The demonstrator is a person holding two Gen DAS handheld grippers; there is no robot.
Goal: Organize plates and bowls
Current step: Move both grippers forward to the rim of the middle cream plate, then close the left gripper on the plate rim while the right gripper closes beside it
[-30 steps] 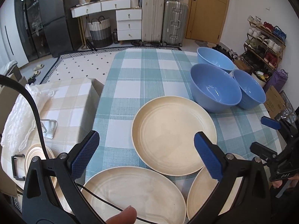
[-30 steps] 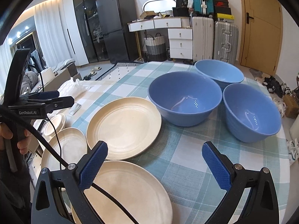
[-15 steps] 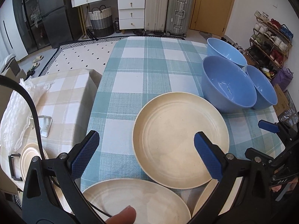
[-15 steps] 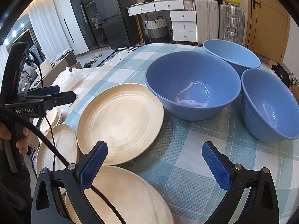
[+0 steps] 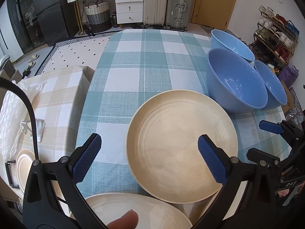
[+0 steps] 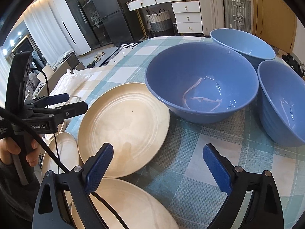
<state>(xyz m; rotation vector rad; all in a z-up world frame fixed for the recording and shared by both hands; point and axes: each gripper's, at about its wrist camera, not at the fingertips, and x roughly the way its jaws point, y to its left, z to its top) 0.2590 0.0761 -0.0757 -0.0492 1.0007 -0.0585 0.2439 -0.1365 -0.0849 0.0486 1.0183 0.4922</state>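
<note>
both grippers have come forward and lower over the table; the middle plate (image 5: 181,145) now sits under the left gripper (image 5: 148,158), the right gripper (image 6: 158,164) apparently narrowing slightly, nothing between its pads.

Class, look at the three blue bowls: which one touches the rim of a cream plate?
The middle blue bowl, the largest in view; the plate meets its base, while the other two bowls sit beyond it.

right claw (image 6: 156,164) closing, empty, over cream plate (image 6: 124,127) beside big blue bowl (image 6: 200,82).
</note>
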